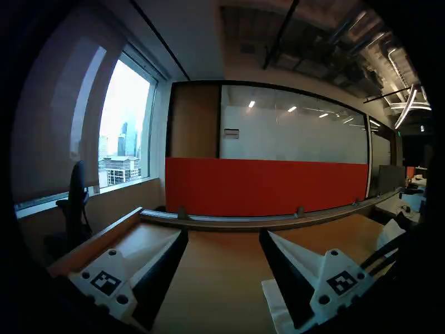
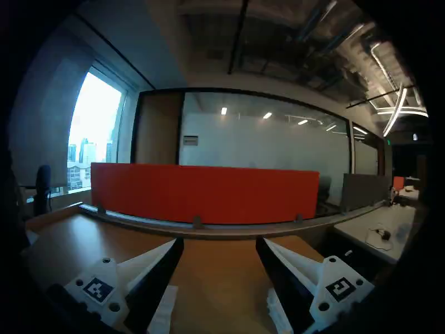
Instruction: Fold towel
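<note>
Both spread: L gripper (image 1: 222, 232), R gripper (image 2: 219, 240), over towel (image 2: 165, 309)

Brown wooden desk (image 1: 222, 267), white towel (image 1: 273, 309) lying directly on its near part, wood showing beyond it

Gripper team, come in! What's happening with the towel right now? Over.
Left gripper open, right gripper open, both empty. Towel lies on desk, white edges by the fingers, ungripped. No obstacle seen; red divider behind desk.

Orange divider panel (image 1: 267, 186) behind wooden desk (image 1: 222, 267); window (image 1: 125, 133) left; chair (image 1: 75, 206) beside window.
</note>
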`<action>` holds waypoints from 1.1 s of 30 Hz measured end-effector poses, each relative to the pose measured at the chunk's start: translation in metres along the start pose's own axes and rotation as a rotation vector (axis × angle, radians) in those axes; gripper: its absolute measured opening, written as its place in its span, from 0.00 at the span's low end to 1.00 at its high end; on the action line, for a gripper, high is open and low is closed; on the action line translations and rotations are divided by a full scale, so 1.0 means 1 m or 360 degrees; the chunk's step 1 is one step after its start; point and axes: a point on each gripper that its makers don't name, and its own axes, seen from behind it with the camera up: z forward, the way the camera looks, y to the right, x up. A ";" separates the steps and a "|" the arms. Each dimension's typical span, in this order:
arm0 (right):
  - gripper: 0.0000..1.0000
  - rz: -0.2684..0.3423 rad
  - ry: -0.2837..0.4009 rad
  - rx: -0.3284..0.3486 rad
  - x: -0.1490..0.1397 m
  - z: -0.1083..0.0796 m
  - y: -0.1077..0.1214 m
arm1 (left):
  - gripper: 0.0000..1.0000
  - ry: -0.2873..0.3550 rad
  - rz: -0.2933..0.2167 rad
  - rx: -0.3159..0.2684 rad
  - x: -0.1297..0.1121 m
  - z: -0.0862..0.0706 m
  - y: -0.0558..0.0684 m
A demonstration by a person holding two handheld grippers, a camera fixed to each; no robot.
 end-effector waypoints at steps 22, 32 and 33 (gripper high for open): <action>1.00 -0.0131 -0.0308 0.0440 0.007 -0.017 -0.052 | 0.95 -0.0315 0.0251 -0.0493 -0.018 -0.019 0.062; 1.00 -0.0221 -0.0468 0.0690 -0.015 -0.028 -0.080 | 0.95 -0.0444 0.0345 -0.0697 -0.039 -0.031 0.086; 1.00 -0.0225 -0.0480 0.0712 -0.017 -0.029 -0.083 | 0.95 -0.0455 0.0352 -0.0715 -0.041 -0.033 0.089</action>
